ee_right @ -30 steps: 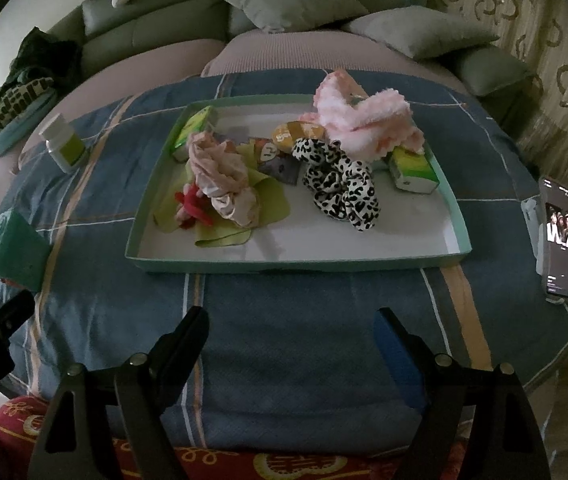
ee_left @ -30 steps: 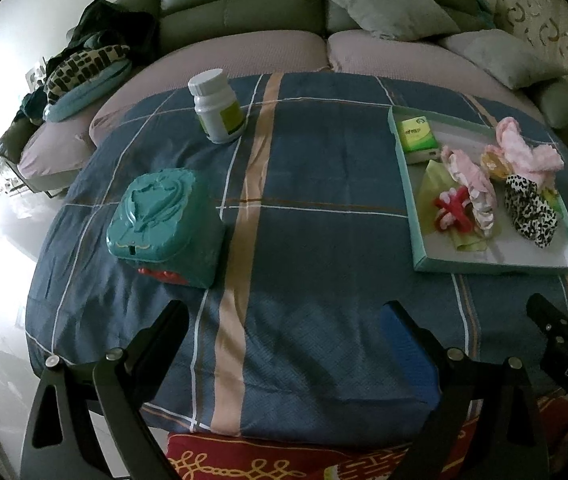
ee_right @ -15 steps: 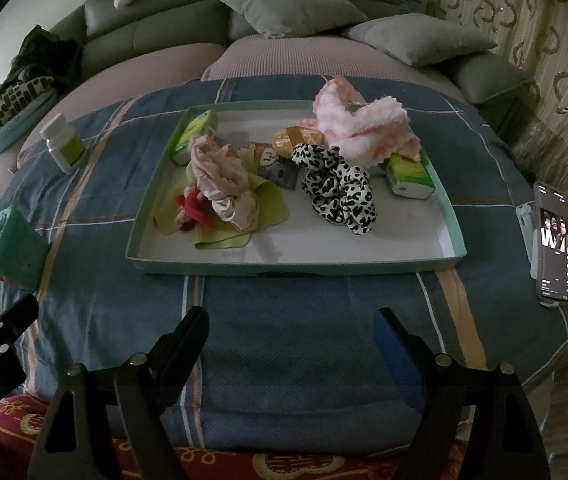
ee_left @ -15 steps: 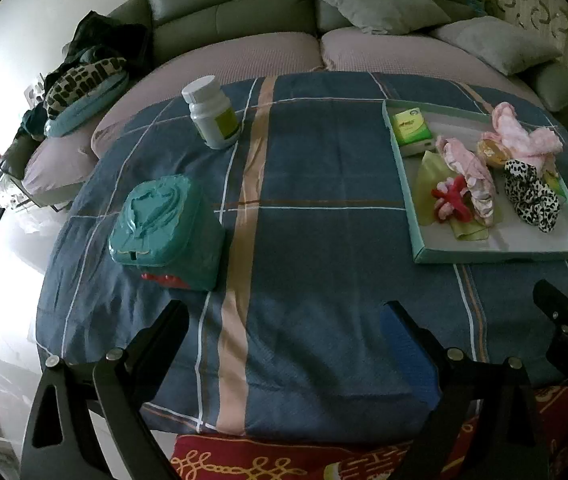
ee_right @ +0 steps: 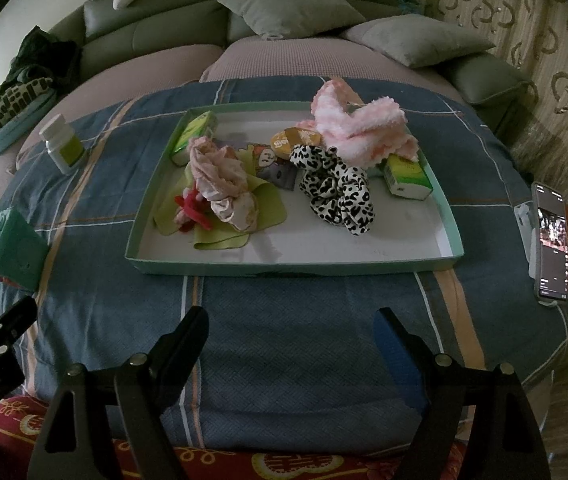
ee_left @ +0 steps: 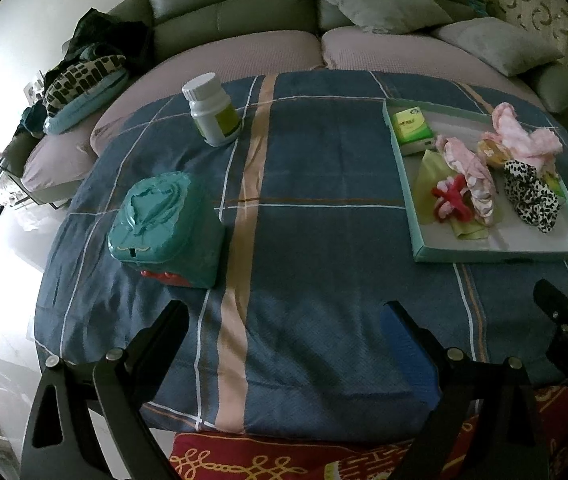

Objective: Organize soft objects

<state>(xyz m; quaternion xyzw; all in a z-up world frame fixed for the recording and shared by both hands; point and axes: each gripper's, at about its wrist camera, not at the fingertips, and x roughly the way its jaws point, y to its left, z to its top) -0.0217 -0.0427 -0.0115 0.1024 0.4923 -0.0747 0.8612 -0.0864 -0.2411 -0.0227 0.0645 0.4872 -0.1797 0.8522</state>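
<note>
**Both grippers open above the near edge of the cloth**

While the left gripper point(ee_left: 284, 320) and the right gripper point(ee_right: 290, 324) hang over the near edge of the blue checked cloth point(ee_right: 284, 340), both stand with jaws wide apart and nothing between them. Beyond the right gripper lies a shallow green tray point(ee_right: 292, 266). In it rest a leopard-print scrunchie point(ee_right: 338, 192), a fluffy pink band point(ee_right: 358, 124), a pale pink scrunchie point(ee_right: 223, 180) on a yellow-green cloth point(ee_right: 223, 240), a red hair tie point(ee_right: 191, 210) and two green packets point(ee_right: 408, 174). Left of the tray stand a teal box point(ee_left: 163, 224) and a white bottle point(ee_left: 211, 110). A phone point(ee_right: 552, 240) lies at the right.
</note>
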